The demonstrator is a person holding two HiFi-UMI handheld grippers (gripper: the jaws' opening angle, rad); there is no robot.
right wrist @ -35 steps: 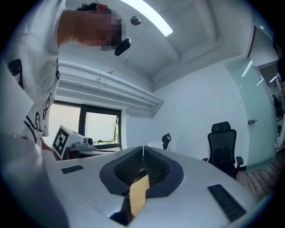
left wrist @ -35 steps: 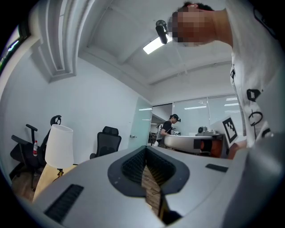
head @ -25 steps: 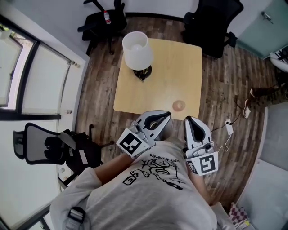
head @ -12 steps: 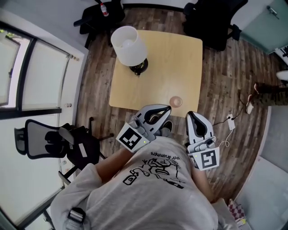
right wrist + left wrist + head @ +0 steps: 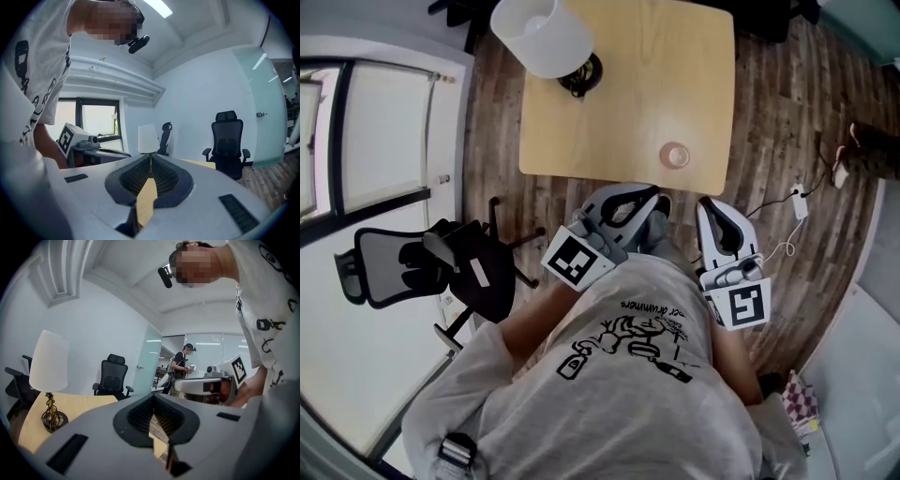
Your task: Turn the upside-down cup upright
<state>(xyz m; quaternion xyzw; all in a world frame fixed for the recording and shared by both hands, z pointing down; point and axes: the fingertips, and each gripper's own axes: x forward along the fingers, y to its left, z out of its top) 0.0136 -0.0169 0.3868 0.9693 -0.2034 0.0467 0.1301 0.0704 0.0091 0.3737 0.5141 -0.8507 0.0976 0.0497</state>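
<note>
Head view is showing the person standing at the near side of a pale wooden table [image 5: 619,103], with a small pinkish cup [image 5: 674,156] sitting close to that near edge and well apart from the white-shaded lamp [image 5: 542,36] at the far left corner. From this height the cup is small, so it is probably resting on its rim, though the frame is not making that plain.

The left gripper [image 5: 649,199] and the right gripper [image 5: 710,208] are both hanging short of the tabletop, just below the edge in the picture, neither touching the cup. In the left gripper view and the right gripper view alike, the jaws are lying together along a thin seam with nothing between them, and the cup is not appearing in either.

The step in hand looks like the reach, barely begun. To do it well:

- The right gripper is sitting nearer the cup, so it is likely the better choice.
- Its jaws need spreading wider than the cup before they arrive.
- A level approach from the side, pads meeting the wall about midway up, should leave room for rolling the wrist.
- Lifting clear before turning is wise, since the cup is standing so near the edge that a nudge could send it to the floor.
- Setting it down further in is safer.
</note>
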